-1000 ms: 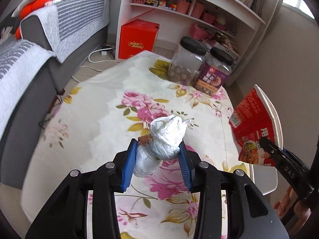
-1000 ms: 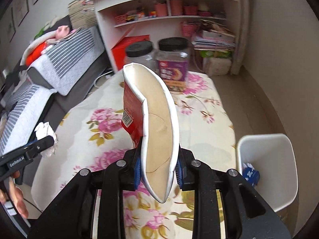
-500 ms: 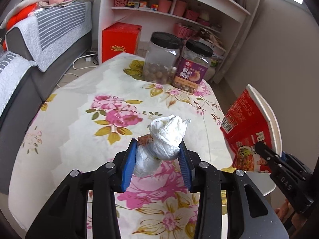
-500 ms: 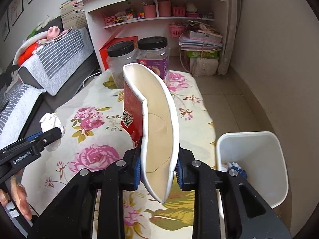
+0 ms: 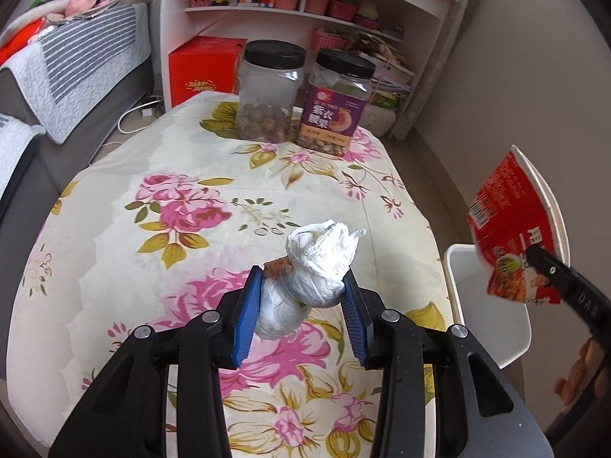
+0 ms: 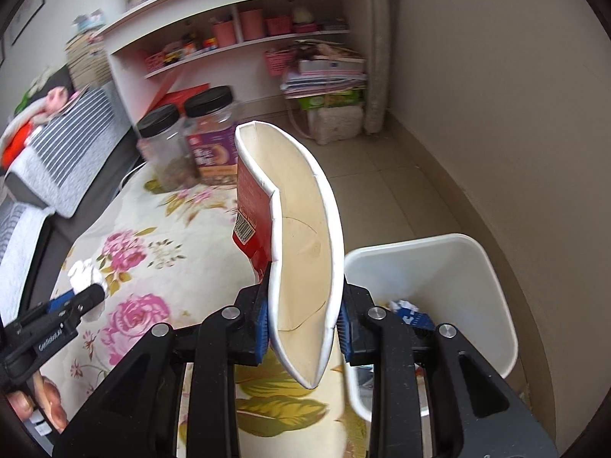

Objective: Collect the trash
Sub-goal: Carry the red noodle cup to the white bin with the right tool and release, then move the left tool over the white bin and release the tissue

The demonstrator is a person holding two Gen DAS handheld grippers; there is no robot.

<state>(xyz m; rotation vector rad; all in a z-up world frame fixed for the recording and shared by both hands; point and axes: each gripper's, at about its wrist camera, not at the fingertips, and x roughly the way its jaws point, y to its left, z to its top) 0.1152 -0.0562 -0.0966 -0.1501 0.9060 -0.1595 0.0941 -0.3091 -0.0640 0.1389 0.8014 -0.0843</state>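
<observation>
My left gripper (image 5: 301,305) is shut on a crumpled white plastic bag (image 5: 313,267) and holds it above the flowered tablecloth (image 5: 191,206). My right gripper (image 6: 301,320) is shut on a squashed red paper noodle cup (image 6: 301,236), cream inside, held at the table's right edge beside the white trash bin (image 6: 458,267). The cup (image 5: 515,229) and the bin (image 5: 492,320) also show in the left wrist view at the right. The left gripper with the bag (image 6: 82,273) shows at the lower left of the right wrist view. Blue and white scraps (image 6: 408,311) lie in the bin.
Two black-lidded jars (image 5: 273,91) (image 5: 340,103) stand at the table's far end. Behind them are a red box (image 5: 202,68) and a white shelf unit (image 5: 305,0). A grey sofa with striped covers (image 5: 76,61) runs along the left. A beige wall (image 6: 515,114) is on the right.
Both grippers have swung to the right toward the bin, each still holding its item. The cup now hangs closer to the bin, which fills more of both views.
</observation>
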